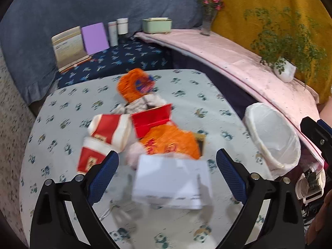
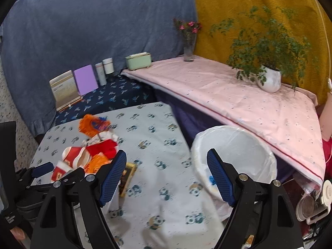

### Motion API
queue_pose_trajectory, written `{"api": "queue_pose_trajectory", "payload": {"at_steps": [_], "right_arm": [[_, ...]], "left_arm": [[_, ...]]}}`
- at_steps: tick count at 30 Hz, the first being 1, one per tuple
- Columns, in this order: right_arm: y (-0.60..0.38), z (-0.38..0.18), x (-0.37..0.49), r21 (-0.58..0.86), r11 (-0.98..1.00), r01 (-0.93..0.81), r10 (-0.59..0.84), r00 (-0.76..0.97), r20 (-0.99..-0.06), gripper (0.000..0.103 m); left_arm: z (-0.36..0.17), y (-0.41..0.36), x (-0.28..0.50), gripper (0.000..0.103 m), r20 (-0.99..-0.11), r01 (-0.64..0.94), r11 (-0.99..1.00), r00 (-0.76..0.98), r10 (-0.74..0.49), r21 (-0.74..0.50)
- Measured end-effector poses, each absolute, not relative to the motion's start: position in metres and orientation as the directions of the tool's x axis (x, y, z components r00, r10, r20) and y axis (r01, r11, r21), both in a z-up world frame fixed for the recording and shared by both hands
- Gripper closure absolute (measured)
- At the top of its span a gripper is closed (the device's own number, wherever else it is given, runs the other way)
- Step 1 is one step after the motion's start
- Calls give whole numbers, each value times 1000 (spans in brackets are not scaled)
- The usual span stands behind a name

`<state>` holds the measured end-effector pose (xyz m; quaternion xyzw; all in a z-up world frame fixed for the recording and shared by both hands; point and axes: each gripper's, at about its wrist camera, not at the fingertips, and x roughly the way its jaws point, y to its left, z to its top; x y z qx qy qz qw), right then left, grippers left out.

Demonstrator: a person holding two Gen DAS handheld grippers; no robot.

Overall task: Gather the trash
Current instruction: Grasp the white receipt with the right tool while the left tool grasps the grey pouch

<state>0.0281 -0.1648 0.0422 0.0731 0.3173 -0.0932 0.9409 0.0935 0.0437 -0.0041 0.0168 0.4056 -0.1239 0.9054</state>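
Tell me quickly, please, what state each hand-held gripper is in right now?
Left hand-held gripper: open, holding nothing; white paper lies below its jaws.
Right hand-held gripper: open, holding nothing.

Left hand-held gripper (image 1: 167, 164) jaws wide apart, right hand-held gripper (image 2: 167, 164) likewise, both empty

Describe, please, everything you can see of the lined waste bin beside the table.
The waste bin is round, lined with a thin translucent white bag folded over its rim. It stands upright and open between the panda-print table and the pink-covered shelf. Something small and blue lies inside. Neither gripper touches it.
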Motion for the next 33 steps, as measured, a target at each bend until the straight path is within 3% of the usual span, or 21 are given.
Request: {"api": "queue_pose_trajectory", "payload": {"at_steps": [12,22,33], "right_arm": [[-112,1,37,105,987,126,-18,720,-694,26],[-92,-40,50,187,978,91,87,639,-764,27],[-77,-72,69,244,969,49,176,555,-813,46]], "left_arm": [[-40,112,82,12,-800,101,993,591,-106,-57],[-63,127,78,12,-831,78,996,552,-73,-35],[-82,135,79,12,-853,77,996,516,-78,-44]]}}
